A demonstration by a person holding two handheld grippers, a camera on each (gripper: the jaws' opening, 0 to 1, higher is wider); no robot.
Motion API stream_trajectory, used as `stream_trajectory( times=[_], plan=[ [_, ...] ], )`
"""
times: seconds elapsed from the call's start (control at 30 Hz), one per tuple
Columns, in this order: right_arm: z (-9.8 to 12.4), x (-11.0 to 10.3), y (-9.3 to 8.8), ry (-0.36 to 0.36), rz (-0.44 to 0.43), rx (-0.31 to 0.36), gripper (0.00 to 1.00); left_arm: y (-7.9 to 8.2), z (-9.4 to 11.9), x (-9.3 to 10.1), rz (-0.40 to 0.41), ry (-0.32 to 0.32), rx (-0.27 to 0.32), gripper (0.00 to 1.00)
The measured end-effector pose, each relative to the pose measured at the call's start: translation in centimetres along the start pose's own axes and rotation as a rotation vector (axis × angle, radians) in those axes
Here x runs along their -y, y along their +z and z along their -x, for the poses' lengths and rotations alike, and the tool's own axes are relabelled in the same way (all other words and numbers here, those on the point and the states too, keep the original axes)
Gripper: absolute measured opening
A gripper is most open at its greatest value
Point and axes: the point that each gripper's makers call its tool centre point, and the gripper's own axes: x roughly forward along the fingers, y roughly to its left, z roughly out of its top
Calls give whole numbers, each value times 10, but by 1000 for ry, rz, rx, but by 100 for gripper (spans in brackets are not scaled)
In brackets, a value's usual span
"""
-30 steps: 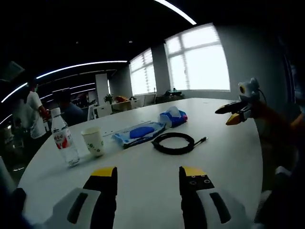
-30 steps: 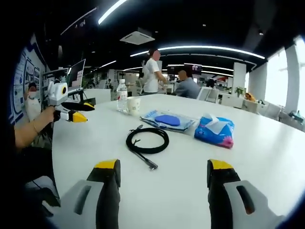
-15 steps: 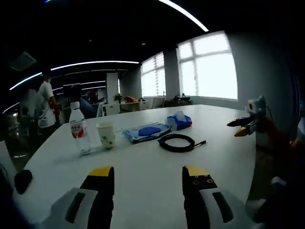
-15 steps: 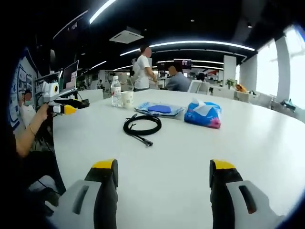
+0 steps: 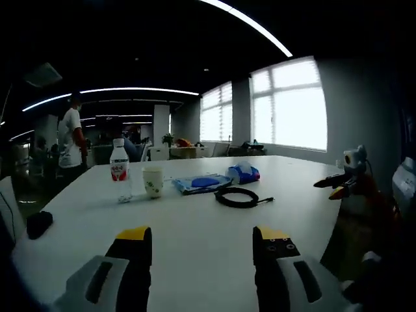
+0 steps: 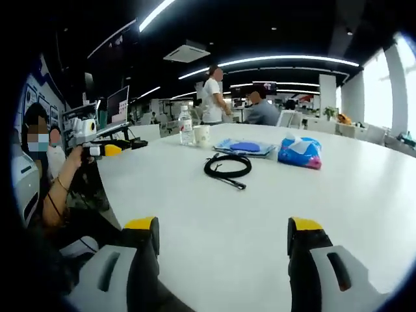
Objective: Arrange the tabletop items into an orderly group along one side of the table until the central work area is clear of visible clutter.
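A: Fingers (image 5: 140, 237) on the left gripper (image 5: 202, 239) wide, empty; right gripper (image 6: 224, 229) same, both low over the near table (image 5: 195, 227).

B: Left to right?

A: Black lump (image 5: 38, 223) at the edge, water bottle (image 5: 119, 174), paper cup (image 5: 153, 182), blue packet (image 5: 201, 183), tissue pack (image 5: 243, 173), cable coil (image 5: 236, 197) in front.

B: Handling?

A: Probably: bottle heavyish, slick, take mid-body. Cup light, crushable, pinch the rim. Packs soft, grab an edge. Coil floppy, pinch the loop.
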Motion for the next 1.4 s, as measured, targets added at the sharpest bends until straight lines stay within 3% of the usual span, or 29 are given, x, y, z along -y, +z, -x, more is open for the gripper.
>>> stream_trajectory(
  times=[0.13,0.2,0.27,0.5,0.63,0.73,0.87,1.0,1.03,1.07,1.13,1.17,1.2,1.23,1.3,1.4],
  plan=[
    [0,0,-1,-18,-3,-4,85,-8,5,6,16,11,-5,69],
    [-1,10,-9,-80,19,-44,88,-11,4,11,9,10,-16,71],
    [-2,18,-14,-128,46,-67,89,-10,4,9,-22,55,-8,73],
    [3,14,-8,-111,16,-5,97,0,0,24,-2,53,44,91],
    [7,17,1,-118,-17,48,98,-3,-5,35,5,57,31,96],
    [6,14,12,-83,-96,112,100,-2,-5,43,14,59,33,99],
    [11,7,22,-22,-194,194,99,6,-5,59,82,31,94,99],
    [18,-4,30,68,-299,260,97,8,-5,85,86,-30,120,99],
    [22,-11,29,113,-317,263,95,12,-6,94,98,-44,152,96],
    [23,-12,26,106,-294,261,93,21,-11,112,100,-89,236,91],
    [19,-4,19,49,-278,236,91,29,-19,116,151,-54,330,82],
    [11,14,14,-48,-251,239,90,34,-28,121,131,-38,385,82],
    [5,23,10,-93,-232,245,90,34,-37,127,155,-39,403,84],
    [-2,33,0,-136,-238,222,89,27,-54,145,170,-88,368,86],
    [-10,40,-8,-153,-245,218,88,14,-79,171,149,-132,311,81],
    [-21,68,-7,-249,-270,321,89,-2,-114,213,78,-173,279,58]
  ],
)
